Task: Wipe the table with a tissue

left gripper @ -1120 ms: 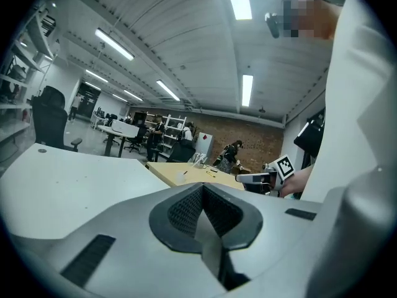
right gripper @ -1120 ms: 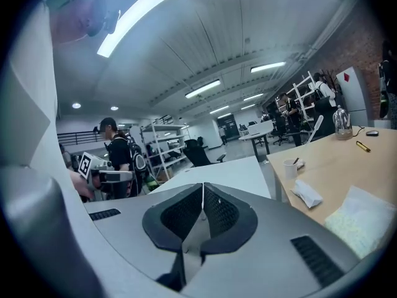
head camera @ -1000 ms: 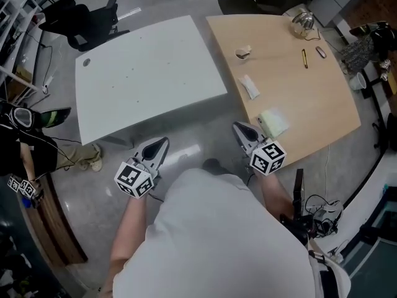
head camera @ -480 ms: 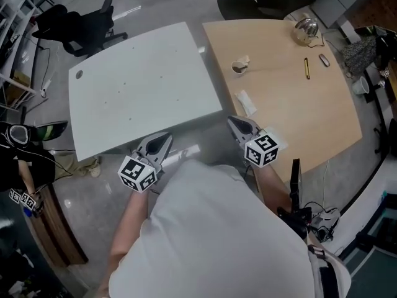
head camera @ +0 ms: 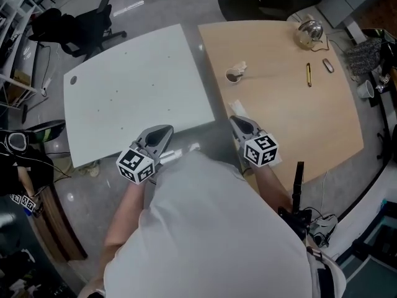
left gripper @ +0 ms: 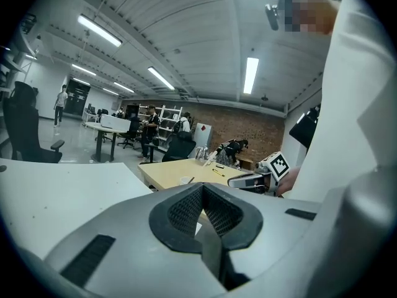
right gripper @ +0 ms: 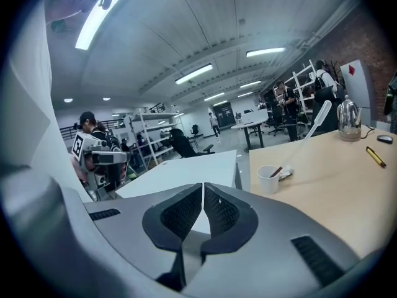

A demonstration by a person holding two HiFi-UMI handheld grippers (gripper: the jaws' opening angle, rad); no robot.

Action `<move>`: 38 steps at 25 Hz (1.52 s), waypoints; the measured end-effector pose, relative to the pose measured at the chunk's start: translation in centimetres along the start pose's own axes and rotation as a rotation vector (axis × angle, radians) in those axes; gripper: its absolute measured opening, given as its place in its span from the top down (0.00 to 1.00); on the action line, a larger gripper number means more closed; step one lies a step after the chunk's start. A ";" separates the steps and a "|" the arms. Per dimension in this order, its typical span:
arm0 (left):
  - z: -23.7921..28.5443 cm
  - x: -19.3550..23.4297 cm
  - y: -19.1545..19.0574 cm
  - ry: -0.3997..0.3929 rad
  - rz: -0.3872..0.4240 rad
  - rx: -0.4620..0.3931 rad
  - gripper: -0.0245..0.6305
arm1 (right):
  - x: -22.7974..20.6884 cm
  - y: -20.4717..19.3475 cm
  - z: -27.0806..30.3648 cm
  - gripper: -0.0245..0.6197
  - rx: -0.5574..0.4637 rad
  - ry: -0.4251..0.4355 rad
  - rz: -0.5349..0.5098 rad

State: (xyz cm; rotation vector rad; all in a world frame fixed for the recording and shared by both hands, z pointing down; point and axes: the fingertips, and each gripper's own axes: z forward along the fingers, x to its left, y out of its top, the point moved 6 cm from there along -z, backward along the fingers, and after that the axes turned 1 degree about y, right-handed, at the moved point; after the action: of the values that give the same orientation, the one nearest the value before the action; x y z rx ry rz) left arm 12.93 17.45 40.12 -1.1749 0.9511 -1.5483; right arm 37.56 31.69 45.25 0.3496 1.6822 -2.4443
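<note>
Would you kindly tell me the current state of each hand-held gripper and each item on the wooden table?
Left hand-held gripper: shut, nothing between its jaws.
Right hand-held gripper: shut, nothing between its jaws.
Cup: upright, with a stick inside.
Tissue: lying flat on the wooden table, untouched.
Pen: lying flat.
Kettle: upright.
</note>
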 end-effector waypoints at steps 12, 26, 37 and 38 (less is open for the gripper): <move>2.9 1.6 0.4 -0.052 -0.018 0.034 0.95 | -3.4 -1.3 0.6 0.93 0.083 -0.108 0.004; 2.3 2.8 -1.2 -0.118 -0.053 0.050 0.96 | -5.1 -3.3 0.9 0.93 0.230 -0.259 -0.062; 1.7 3.0 -1.2 -0.112 -0.045 0.075 0.95 | -7.7 -5.7 2.4 0.93 0.405 -0.384 -0.200; 1.7 2.9 -1.3 -0.112 -0.052 0.077 0.95 | -7.9 -5.9 2.6 0.92 0.421 -0.388 -0.209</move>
State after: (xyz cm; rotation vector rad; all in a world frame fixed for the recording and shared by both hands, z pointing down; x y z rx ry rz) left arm 14.04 14.92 42.48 -1.2259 0.7862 -1.5297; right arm 43.37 31.31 53.64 -0.2595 1.0931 -2.7781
